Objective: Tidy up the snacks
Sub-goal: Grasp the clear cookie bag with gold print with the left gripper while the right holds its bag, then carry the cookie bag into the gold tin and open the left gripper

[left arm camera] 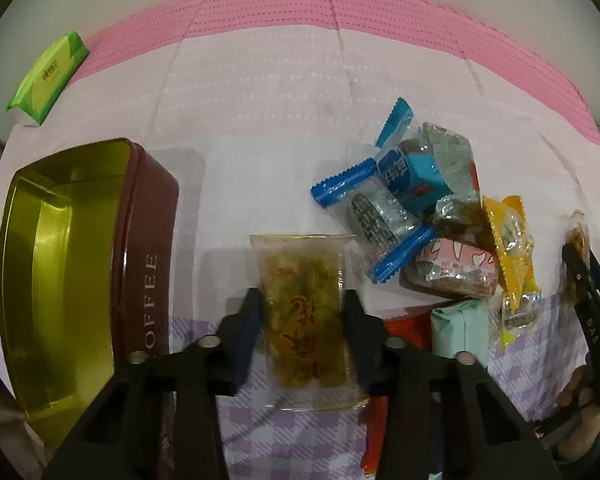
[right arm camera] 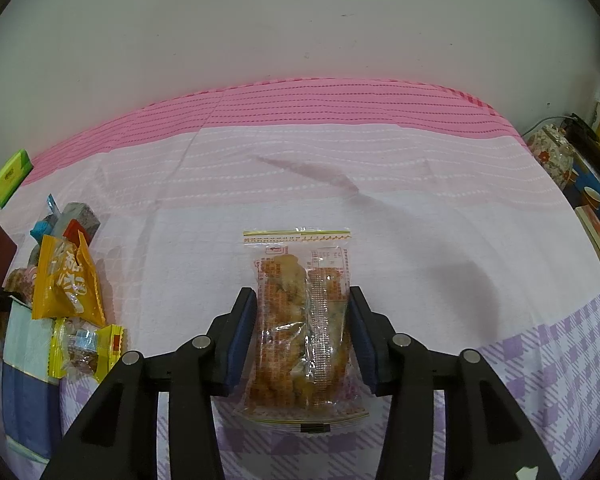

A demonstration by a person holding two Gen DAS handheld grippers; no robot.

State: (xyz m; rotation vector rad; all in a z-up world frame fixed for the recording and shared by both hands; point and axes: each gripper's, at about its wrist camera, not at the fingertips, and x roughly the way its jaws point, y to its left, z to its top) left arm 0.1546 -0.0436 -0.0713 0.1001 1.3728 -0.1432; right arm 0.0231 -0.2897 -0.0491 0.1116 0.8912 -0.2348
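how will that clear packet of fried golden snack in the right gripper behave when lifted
The clear crinkly packet of golden fried snack probably weighs little. The free ends likely flop beyond the right gripper, whose pads pinch its sides. Hard squeezing may crush the pieces; the glossy film may slip.

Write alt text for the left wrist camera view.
The left hand-held gripper is shut on a clear snack packet above a pink and purple cloth. An open coffee tin sits to its left, a pile of wrapped snacks to its right.

Clear snack packet (right arm camera: pixel 302 320) between closed jaws.
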